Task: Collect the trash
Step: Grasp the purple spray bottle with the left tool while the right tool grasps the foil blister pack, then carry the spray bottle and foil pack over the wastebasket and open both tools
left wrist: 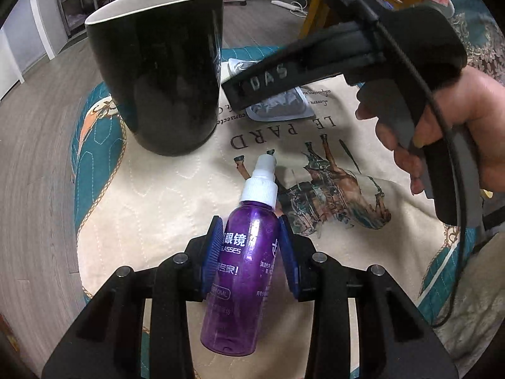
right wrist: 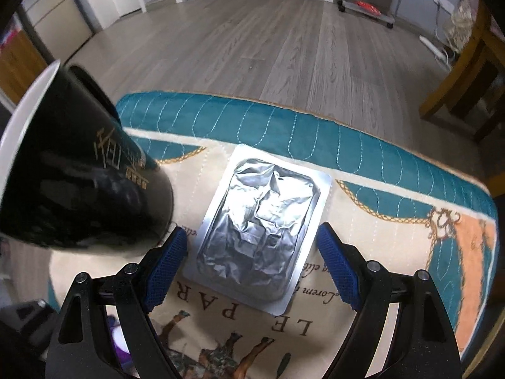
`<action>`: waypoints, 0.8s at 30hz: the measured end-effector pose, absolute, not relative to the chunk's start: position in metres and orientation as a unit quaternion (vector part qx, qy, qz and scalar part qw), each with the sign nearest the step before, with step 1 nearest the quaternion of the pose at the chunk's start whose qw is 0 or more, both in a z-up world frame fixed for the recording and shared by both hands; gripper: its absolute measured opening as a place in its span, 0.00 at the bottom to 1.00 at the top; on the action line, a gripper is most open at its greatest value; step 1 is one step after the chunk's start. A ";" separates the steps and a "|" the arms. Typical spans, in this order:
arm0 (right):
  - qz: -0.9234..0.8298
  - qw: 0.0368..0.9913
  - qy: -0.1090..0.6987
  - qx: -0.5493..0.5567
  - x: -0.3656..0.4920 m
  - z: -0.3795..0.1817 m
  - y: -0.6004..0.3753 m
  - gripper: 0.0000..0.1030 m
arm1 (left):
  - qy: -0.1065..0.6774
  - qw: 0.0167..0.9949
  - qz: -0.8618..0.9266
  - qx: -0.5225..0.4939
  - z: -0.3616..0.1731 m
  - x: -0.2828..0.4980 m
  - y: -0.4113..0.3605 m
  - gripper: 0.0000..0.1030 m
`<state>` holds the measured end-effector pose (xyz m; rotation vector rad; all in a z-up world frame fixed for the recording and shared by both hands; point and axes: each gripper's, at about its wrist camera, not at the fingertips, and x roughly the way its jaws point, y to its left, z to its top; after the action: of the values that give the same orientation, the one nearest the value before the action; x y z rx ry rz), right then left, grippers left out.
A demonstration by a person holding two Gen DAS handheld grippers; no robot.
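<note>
Left gripper (left wrist: 251,254) has its blue pads pinched on the purple spray bottle (left wrist: 243,252), gripping mid-body with the white nozzle pointing up the frame toward the black cup (left wrist: 157,72). The worry here: that bottle is smooth and round, and the pads hold it at the label only, so a quick swing could let it pivot or slide out.

Over on the right wrist view, the right gripper (right wrist: 251,265) stands spread wide, one pad either side of the crumpled foil blister pack (right wrist: 257,230), which lies flat on the quilted cloth (right wrist: 394,243) in the centre of the frame. The pack sits between the jaws, seemingly untouched (though the left pad's gap to the foil edge is hard to judge through the fisheye).

Trouble spot: the pack is thin and flush with the cloth, so closing could skate over it or bunch fabric instead. The cup looms at the left edge, just beside the left pad, easy to knock.
</note>
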<state>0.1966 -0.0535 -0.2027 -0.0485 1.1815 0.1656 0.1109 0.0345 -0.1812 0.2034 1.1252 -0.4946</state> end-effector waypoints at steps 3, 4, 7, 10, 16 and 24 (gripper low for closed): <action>0.079 0.828 0.553 -0.051 0.192 -0.202 -0.048 0.73 | 0.527 0.812 -0.231 0.097 -0.181 0.111 0.033 0.34; 0.075 0.828 0.554 -0.047 0.192 -0.202 -0.049 0.70 | 0.527 0.812 -0.231 0.097 -0.181 0.111 0.033 0.34; 0.074 0.825 0.559 -0.036 0.191 -0.200 -0.053 0.68 | 0.527 0.812 -0.230 0.097 -0.179 0.111 0.034 0.34; 0.075 0.826 0.558 -0.031 0.187 -0.193 -0.060 0.67 | 0.528 0.813 -0.228 0.095 -0.177 0.112 0.033 0.34; 0.060 0.836 0.545 -0.024 0.174 -0.170 -0.091 0.67 | 0.517 0.820 -0.229 0.093 -0.163 0.109 0.030 0.34; 0.044 0.861 0.506 -0.023 0.140 -0.113 -0.130 0.67 | 0.481 0.837 -0.248 0.079 -0.129 0.100 0.011 0.32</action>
<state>0.1398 -0.1302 -0.1126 -0.0484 1.0607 0.0926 0.0998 0.0108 -0.1289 0.1671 1.0187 -0.5245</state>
